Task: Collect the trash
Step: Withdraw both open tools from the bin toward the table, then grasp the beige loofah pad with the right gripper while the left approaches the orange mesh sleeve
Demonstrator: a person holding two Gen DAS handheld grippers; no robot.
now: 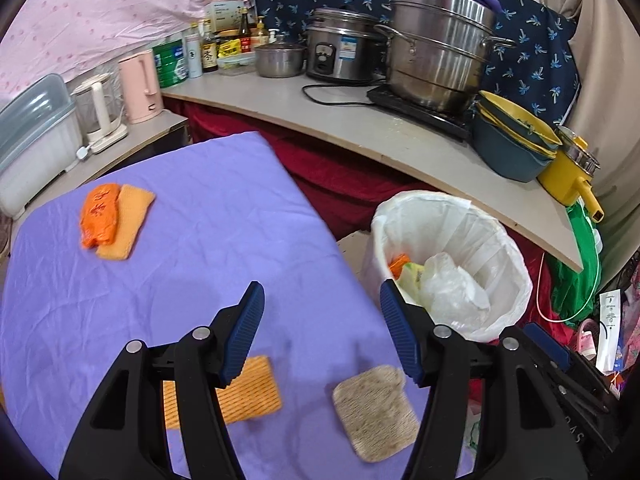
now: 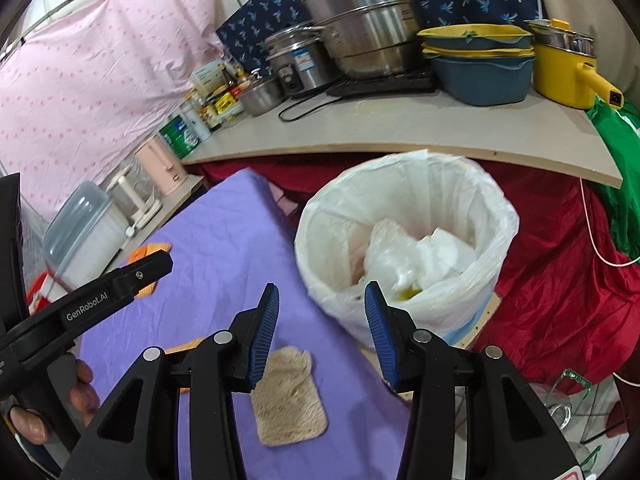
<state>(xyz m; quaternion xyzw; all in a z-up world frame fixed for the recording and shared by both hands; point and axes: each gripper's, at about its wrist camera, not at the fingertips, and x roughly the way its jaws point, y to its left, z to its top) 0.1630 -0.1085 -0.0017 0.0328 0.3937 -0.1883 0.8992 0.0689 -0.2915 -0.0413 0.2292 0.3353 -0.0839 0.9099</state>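
Both my grippers, left (image 1: 322,300) and right (image 2: 318,302), hang with jaws apart and empty over the purple tablecloth (image 1: 208,216). An orange wrapper (image 1: 100,216) lies near its far left corner; the lined bin (image 2: 404,240) stands off its right edge.

Right gripper (image 2: 322,316) jaws apart and empty, beige scrubbing pad (image 2: 289,398) near purple cloth's (image 2: 224,232) right edge, white-lined trash bin (image 2: 404,240) beside that edge
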